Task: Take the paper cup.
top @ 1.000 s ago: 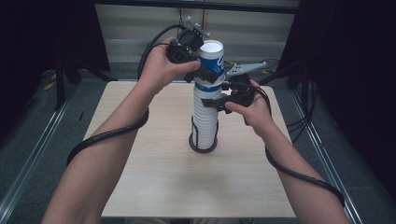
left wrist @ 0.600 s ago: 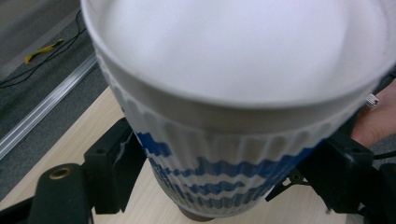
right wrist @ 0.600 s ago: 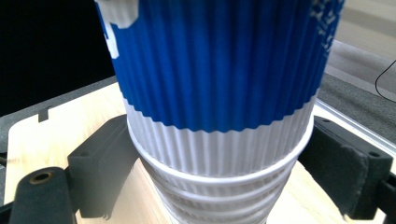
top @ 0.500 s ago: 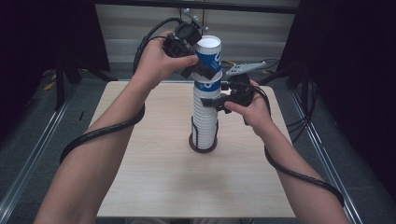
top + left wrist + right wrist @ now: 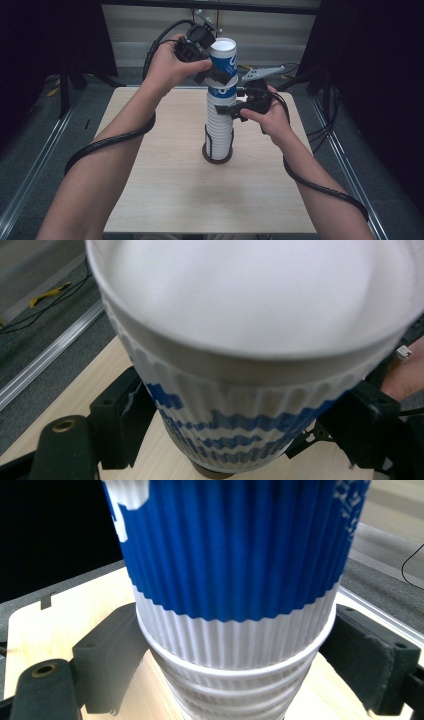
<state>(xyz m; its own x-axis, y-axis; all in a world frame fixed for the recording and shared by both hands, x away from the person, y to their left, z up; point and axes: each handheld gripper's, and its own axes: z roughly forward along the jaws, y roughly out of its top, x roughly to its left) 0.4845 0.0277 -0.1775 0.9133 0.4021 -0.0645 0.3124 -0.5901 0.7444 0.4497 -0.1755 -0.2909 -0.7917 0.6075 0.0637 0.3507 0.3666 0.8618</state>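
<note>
Right, I'm working over the tabletop, where a tall stack of cups stands upright in a dark round holder near the middle. The step in hand, as I read it, is peeling the top cup off that stack. My left gripper has its jaws closed on the blue-and-white ribbed wall of the top cup, one pad on either side just under the rim. My right gripper sits lower, its jaws clamped on the white ribbed cups beneath, bracing the stack.

Next, I reckon, comes a straight upward pull with the left while the right holds the stack down; a slight twist may be needed if the cups stick, and too hard a squeeze could crush the paper wall.

As for writing: the top cup carries white print on its blue band, but it's cut off and blurred, so I can't read any brand.
</note>
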